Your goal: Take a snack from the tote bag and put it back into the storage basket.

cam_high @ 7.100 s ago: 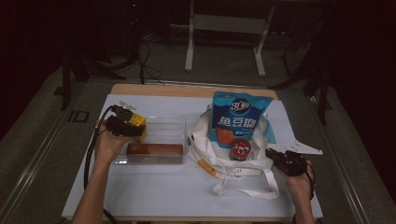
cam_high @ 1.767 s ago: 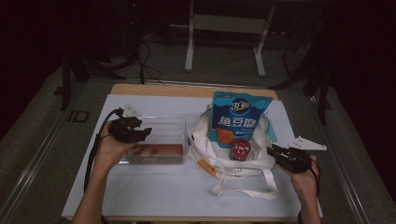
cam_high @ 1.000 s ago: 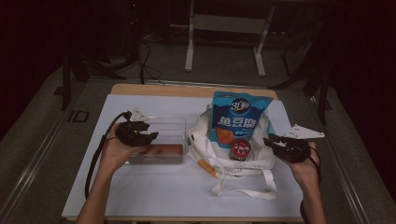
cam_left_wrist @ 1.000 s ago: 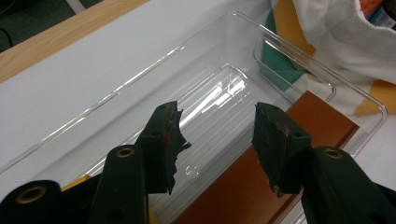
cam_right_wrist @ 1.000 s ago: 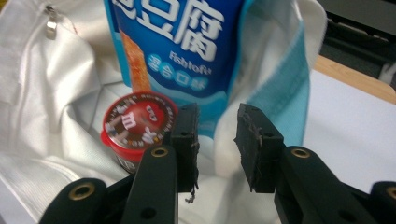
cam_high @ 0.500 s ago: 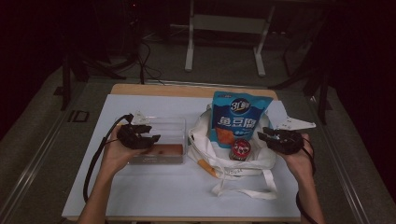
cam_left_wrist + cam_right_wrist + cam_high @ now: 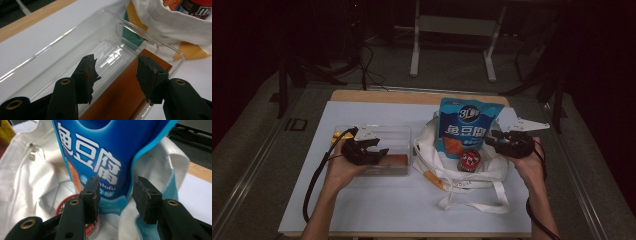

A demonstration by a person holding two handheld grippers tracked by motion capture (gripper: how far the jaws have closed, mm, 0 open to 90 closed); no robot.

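Blue snack pouch (image 7: 468,127) stood in the white bag (image 7: 492,167) as the right gripper (image 7: 495,141), jaws just widened and empty, arrived; left gripper (image 7: 379,148) gaped empty.

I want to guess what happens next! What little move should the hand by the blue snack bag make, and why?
Probably ease the right gripper forward and close it on the blue bag. Its jaws have just been opening, stand apart with nothing between them, and line up with the bag's lower corner inside the white tote.
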